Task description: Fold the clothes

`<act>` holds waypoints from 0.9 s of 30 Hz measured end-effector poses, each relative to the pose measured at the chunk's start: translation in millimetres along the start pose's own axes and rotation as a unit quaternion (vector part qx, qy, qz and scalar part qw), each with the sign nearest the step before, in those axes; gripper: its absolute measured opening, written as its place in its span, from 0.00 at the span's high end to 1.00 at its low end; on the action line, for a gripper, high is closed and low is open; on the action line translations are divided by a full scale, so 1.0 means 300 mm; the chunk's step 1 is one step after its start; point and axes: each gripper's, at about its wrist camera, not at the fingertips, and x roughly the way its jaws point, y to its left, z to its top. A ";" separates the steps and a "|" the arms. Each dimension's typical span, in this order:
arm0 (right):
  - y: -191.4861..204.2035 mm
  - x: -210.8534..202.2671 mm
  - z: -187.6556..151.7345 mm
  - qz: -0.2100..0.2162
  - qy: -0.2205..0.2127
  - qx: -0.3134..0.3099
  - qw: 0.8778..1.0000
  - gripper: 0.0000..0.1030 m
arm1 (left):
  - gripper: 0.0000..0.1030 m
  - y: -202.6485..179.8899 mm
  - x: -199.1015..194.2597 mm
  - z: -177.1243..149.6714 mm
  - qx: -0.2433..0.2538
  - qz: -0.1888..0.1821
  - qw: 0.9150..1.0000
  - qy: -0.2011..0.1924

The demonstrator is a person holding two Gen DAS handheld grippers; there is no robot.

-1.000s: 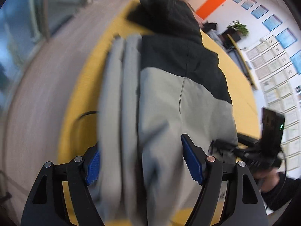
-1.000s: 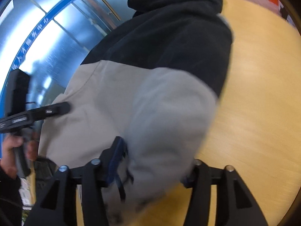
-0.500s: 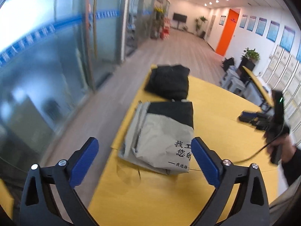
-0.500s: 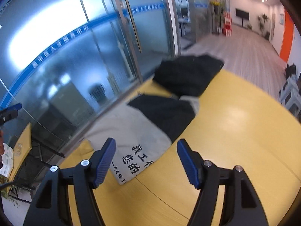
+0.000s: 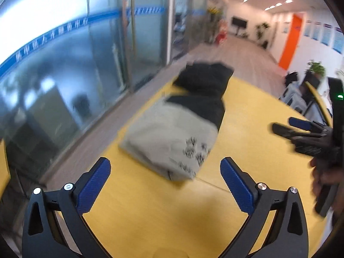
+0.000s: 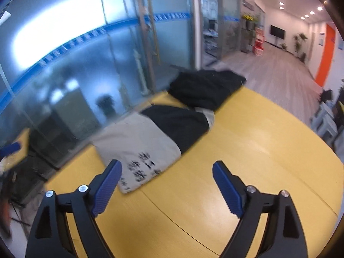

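A folded grey and black garment (image 5: 172, 137) with black printed characters lies on the yellow table (image 5: 172, 215); it also shows in the right wrist view (image 6: 148, 144). A folded black garment (image 5: 204, 79) lies just behind it, touching it, seen too in the right wrist view (image 6: 206, 88). My left gripper (image 5: 165, 167) is open and empty, held above the table in front of the garment. My right gripper (image 6: 166, 171) is open and empty, also short of the garment. The right gripper shows at the right edge of the left wrist view (image 5: 305, 133).
A glass partition wall (image 5: 75, 75) runs along the table's left side, close to its edge. A hallway with wooden floor (image 6: 279, 68) extends behind. Chairs and desks (image 6: 329, 120) stand beyond the table's right side.
Both grippers have let go of the grey and black garment and pulled back and up from it. The garment now lies folded on the table.
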 end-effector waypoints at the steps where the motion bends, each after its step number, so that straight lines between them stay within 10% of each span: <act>1: 0.021 0.052 -0.019 -0.011 0.012 -0.004 1.000 0.14 | 0.00 -0.018 0.049 -0.014 -0.011 0.012 1.000 0.012; 7: 0.113 0.202 -0.096 -0.033 0.041 -0.041 0.998 0.16 | 0.00 -0.021 0.159 -0.023 -0.054 0.099 0.993 0.019; 27: 0.158 0.297 -0.119 -0.050 0.072 -0.042 0.995 0.16 | 0.00 -0.013 0.192 -0.015 -0.058 0.126 0.989 0.045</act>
